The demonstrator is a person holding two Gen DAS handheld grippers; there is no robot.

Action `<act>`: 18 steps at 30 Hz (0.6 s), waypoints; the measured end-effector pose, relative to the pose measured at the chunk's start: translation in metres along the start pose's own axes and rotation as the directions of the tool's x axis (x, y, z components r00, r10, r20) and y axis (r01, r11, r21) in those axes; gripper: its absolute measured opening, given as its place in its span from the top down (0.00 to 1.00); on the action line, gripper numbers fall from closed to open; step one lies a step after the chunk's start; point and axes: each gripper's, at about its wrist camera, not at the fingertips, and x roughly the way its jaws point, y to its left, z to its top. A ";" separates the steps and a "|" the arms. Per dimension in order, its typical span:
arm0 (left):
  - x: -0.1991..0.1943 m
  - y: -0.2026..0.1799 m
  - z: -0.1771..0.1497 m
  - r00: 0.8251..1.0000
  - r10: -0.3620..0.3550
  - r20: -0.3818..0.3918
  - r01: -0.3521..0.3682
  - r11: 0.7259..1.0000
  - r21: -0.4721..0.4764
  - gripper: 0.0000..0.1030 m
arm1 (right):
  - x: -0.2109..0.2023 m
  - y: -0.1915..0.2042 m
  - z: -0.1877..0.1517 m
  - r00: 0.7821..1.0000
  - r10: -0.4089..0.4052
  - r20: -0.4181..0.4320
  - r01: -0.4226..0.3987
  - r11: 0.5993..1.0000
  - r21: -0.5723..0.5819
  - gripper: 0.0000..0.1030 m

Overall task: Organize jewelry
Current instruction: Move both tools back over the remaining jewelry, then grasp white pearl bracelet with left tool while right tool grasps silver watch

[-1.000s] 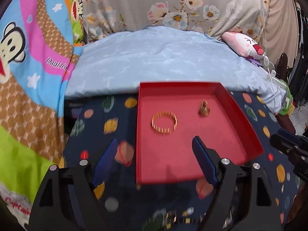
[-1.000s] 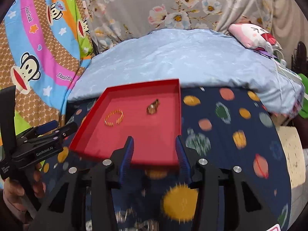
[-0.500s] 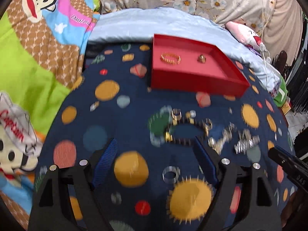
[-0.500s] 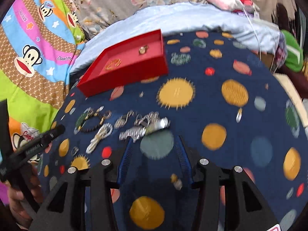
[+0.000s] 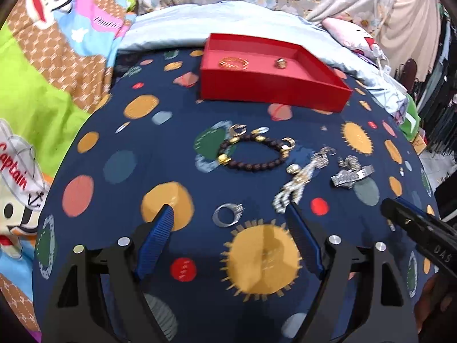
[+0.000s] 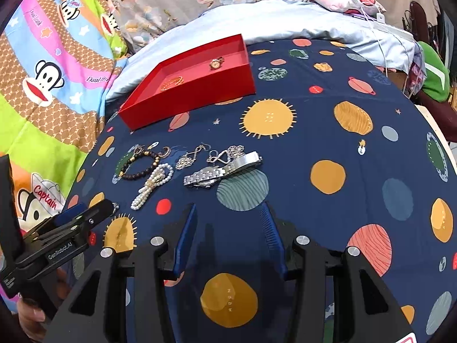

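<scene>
A navy-blue cloth printed with coloured planets and suns (image 6: 328, 131) is spread over the surface, and a shallow red rectangular tray (image 5: 271, 85) is set towards its far edge. Inside the tray a gold bangle (image 5: 233, 63) and a small gold wristwatch (image 6: 216, 63) are seen, apart from each other. Nearer the cloth's middle, loose jewelry is laid in a cluster: a dark beaded bracelet with gold spacers (image 5: 254, 154), a white pearl strand (image 6: 152, 181), a silver metal-link wristwatch (image 6: 220, 171), and a silver filigree chain (image 6: 228, 153). A silver ring (image 5: 227, 214) lies alone, close to the near edge.

The left gripper (image 5: 228, 223) is held spread wide above the cloth just short of the ring, with nothing between its blue pads. The right gripper (image 6: 230, 223) is held partly spread, empty, just short of the silver wristwatch.
</scene>
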 end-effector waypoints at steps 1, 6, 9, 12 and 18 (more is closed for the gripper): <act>0.001 -0.004 0.002 1.000 -0.001 0.004 0.001 1.000 0.009 0.24 | 0.000 -0.001 0.001 1.000 0.000 0.001 0.000 1.000 0.003 0.56; 0.019 -0.031 0.010 0.999 -0.047 -0.014 0.048 0.997 0.060 0.26 | -0.004 -0.008 0.004 1.000 -0.013 0.015 0.013 1.000 0.016 0.54; 0.030 -0.044 0.012 0.999 -0.050 -0.023 0.051 0.994 0.096 0.30 | -0.006 -0.014 0.007 1.000 -0.018 0.020 0.018 0.999 0.030 0.53; 0.044 -0.048 0.013 0.997 -0.054 -0.058 0.059 0.993 0.102 0.42 | -0.006 -0.019 0.008 1.000 -0.017 0.021 0.016 0.999 0.044 0.53; 0.043 -0.052 0.014 0.998 -0.055 -0.042 0.059 0.991 0.121 0.72 | 0.000 -0.021 0.009 1.000 -0.006 0.015 0.005 0.999 0.050 0.53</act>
